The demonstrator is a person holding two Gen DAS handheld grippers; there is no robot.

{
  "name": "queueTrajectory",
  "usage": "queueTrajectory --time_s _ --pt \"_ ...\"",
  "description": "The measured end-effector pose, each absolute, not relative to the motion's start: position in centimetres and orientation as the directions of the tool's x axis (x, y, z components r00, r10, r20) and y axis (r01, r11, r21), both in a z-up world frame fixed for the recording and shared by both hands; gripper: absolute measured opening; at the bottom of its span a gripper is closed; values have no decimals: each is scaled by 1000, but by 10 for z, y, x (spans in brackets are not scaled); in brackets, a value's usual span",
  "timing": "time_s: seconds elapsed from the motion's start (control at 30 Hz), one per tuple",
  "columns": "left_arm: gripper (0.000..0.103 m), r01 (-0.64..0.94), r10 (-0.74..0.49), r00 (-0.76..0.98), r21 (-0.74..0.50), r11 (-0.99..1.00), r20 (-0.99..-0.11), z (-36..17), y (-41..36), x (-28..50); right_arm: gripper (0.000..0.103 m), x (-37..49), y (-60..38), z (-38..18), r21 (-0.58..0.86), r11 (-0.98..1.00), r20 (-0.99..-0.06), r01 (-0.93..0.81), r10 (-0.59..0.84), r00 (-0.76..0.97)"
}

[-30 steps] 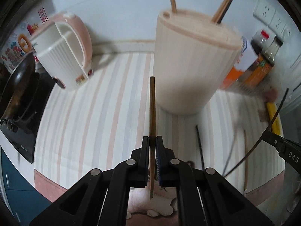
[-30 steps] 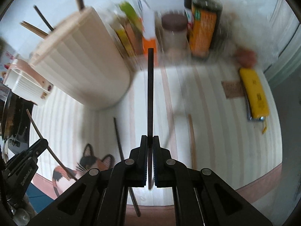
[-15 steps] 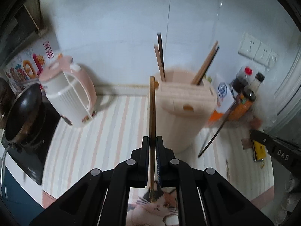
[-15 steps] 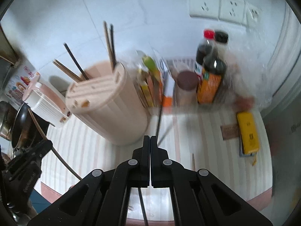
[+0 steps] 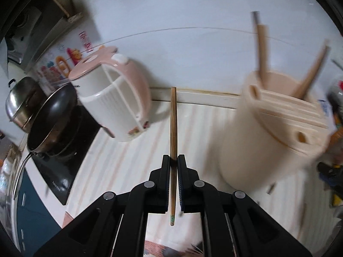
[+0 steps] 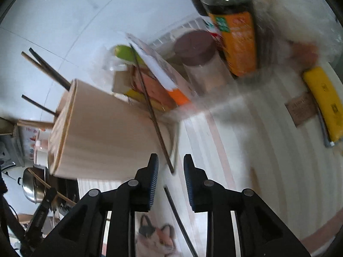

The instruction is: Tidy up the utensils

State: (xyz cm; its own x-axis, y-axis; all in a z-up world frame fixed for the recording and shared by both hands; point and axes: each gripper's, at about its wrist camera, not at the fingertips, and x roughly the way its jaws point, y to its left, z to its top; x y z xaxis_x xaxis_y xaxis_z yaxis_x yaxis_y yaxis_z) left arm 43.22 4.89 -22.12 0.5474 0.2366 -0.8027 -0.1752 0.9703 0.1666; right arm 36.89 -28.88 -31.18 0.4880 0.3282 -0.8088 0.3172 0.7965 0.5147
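My left gripper (image 5: 173, 160) is shut on a light wooden chopstick (image 5: 173, 117) that points away over the striped counter. The beige slotted utensil holder (image 5: 274, 132) stands to its right, blurred, with chopsticks (image 5: 261, 49) sticking out. In the right wrist view my right gripper (image 6: 171, 167) has its jaws opening, and neither pad touches anything. A dark chopstick (image 6: 150, 107) slants loose in front of the holder (image 6: 103, 128), with its lower end just ahead of the fingertips. Another dark chopstick (image 6: 178, 214) lies on the counter below the jaws.
A pink and white kettle (image 5: 113, 98), a black wok (image 5: 51, 117) and a lidded steel pot (image 5: 19, 100) stand left of the holder. Packets (image 6: 154, 85), a brown-lidded jar (image 6: 199, 53) and sauce bottles (image 6: 235, 38) crowd the back right. A yellow tool (image 6: 323, 102) lies far right.
The left gripper swung left with its wooden chopstick, so the holder now sits at the right. The right gripper's jaws parted and the dark chopstick left them, now slanting by the holder.
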Motion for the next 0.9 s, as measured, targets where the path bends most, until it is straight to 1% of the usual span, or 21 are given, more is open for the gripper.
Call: queueTrajectory --time_s 0.1,0.2,0.3,0.37,0.43,0.57,0.6,0.63,0.67,0.7,0.77,0.9 --pt "4 -210 272 525 186 960 -806 -229 59 444 31 389 -282 -316 488 823 -812 291 305 497" --pt "4 -233 293 503 199 952 -813 -236 66 453 31 409 -281 -323 495 817 -805 296 303 510" --pt "4 -243 306 491 209 947 -816 -239 69 458 31 428 -285 -319 509 817 -778 269 304 549" --pt "4 -246 311 485 213 945 -817 -240 70 460 31 442 -286 -320 533 810 -762 246 332 557" --pt "4 -249 309 477 211 945 -822 -241 71 463 31 453 -284 -322 507 826 -775 246 311 551" --pt "4 -253 309 464 211 944 -830 -243 71 466 30 472 -282 -331 508 828 -781 237 327 532" --pt "4 -253 309 462 211 944 -831 -244 72 466 23 475 -282 -334 510 828 -781 235 330 530" --pt "4 -252 310 461 212 944 -831 -244 72 467 9 476 -280 -336 495 838 -789 230 323 522" --pt "4 -252 310 461 212 944 -831 -243 72 467 2 475 -278 -338 470 851 -798 232 299 523" --pt "4 -252 308 462 210 945 -832 -244 71 467 0 474 -277 -337 461 857 -798 229 288 529" --pt "4 -252 302 465 203 946 -832 -241 72 465 0 467 -274 -334 427 877 -801 220 254 542" --pt "4 -248 281 483 178 952 -830 -231 70 457 0 449 -275 -318 425 879 -777 216 231 586"
